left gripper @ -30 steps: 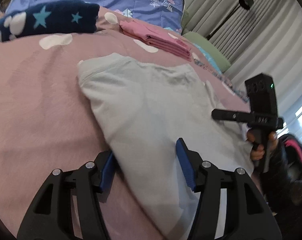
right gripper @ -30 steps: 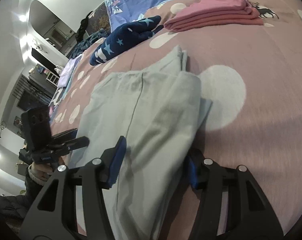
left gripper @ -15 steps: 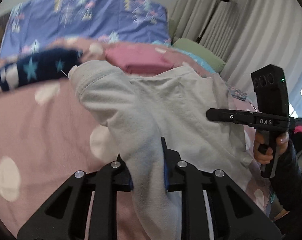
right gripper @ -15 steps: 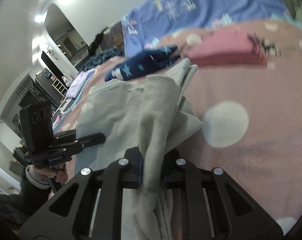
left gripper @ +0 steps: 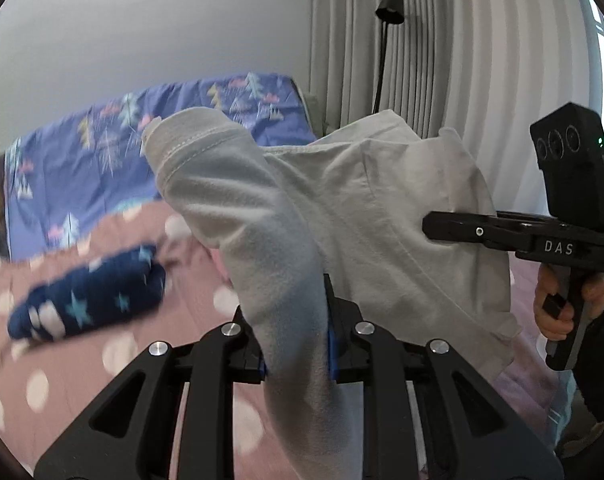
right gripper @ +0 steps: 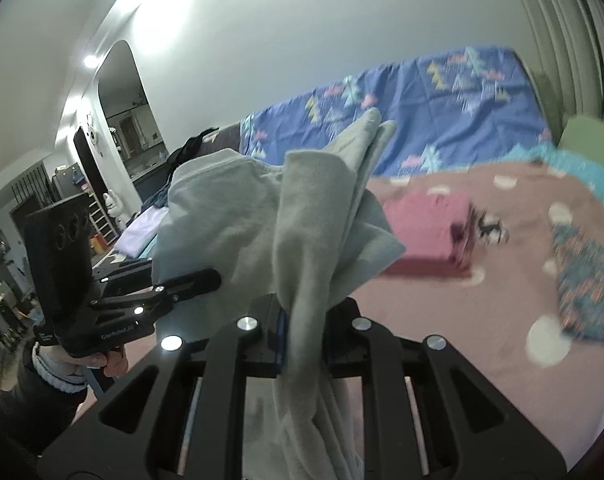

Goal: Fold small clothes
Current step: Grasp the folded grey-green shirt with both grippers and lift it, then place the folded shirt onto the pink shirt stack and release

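Clearly readable: white letters "DAS" on the side of the right claw (left gripper: pixel 430 229) in the left wrist view, and small print, seemingly "GenRobot.AI", on the left claw's body in the right wrist view. Left claw (left gripper: pixel 296 344) pinched narrow on a bunched edge of the pale grey garment (left gripper: pixel 342 208), blue pads just showing either side of the cloth. Right claw likewise clamped narrow on another gathered edge of the same garment. Garment raised above the pink dotted bed (left gripper: pixel 102 360), stretched between both claws, its hemmed end curling over at the top. Farther off on the bed: navy star-print garment (left gripper: pixel 90 300) to the left, folded pink stack (right gripper: pixel 426 236) to the right. Beyond those, blue tree-print bedding (right gripper: pixel 422 112).
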`<state>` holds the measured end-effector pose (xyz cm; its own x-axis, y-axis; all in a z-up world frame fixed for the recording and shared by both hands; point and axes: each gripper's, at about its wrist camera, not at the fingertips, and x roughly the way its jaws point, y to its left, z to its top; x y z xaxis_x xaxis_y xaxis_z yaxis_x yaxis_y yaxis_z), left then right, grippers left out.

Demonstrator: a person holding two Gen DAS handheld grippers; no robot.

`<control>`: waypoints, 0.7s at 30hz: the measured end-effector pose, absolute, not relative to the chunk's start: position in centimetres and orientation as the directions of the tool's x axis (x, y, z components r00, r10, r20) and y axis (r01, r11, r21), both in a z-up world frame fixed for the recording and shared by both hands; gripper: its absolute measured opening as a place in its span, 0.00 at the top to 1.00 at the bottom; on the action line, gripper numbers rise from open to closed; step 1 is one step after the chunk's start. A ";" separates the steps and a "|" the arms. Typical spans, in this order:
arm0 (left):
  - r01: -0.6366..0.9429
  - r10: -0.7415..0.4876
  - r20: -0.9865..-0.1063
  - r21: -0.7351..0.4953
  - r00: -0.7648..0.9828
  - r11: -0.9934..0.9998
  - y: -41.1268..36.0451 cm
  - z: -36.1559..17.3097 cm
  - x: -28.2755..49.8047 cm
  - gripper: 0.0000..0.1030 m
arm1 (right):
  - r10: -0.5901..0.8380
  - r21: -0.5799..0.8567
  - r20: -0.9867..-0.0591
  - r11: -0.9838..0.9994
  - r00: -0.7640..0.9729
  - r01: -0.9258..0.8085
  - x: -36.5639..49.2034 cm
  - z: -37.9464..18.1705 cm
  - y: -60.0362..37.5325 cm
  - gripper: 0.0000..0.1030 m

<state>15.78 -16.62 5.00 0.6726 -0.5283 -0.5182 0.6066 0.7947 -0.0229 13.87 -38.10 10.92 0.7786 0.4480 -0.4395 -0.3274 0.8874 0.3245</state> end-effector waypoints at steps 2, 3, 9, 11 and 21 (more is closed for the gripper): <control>0.610 -0.532 -0.501 -0.010 0.682 0.792 -17.1 5.9 16.9 0.79 | 0.431 0.301 -0.426 0.896 0.795 -0.325 15.2 12.1 -38.6 0.86; 0.611 -0.533 -0.497 -0.008 0.685 0.792 -17.3 6.3 17.5 0.79 | 0.425 0.297 -0.423 0.899 0.800 -0.321 15.8 12.4 -38.9 0.86; 0.611 -0.523 -0.481 0.034 0.703 0.791 -19.3 8.1 23.0 0.79 | 0.375 0.275 -0.411 0.920 0.831 -0.279 21.3 13.7 -40.6 0.86; 0.609 -0.516 -0.482 0.047 0.708 0.791 -19.9 8.4 24.5 0.79 | 0.360 0.286 -0.411 0.923 0.838 -0.256 23.5 13.6 -41.2 0.86; 0.586 -0.441 -0.526 0.140 0.727 0.798 -24.1 6.8 37.1 0.79 | 0.215 0.277 -0.462 0.957 0.860 -0.091 36.7 11.1 -43.8 0.86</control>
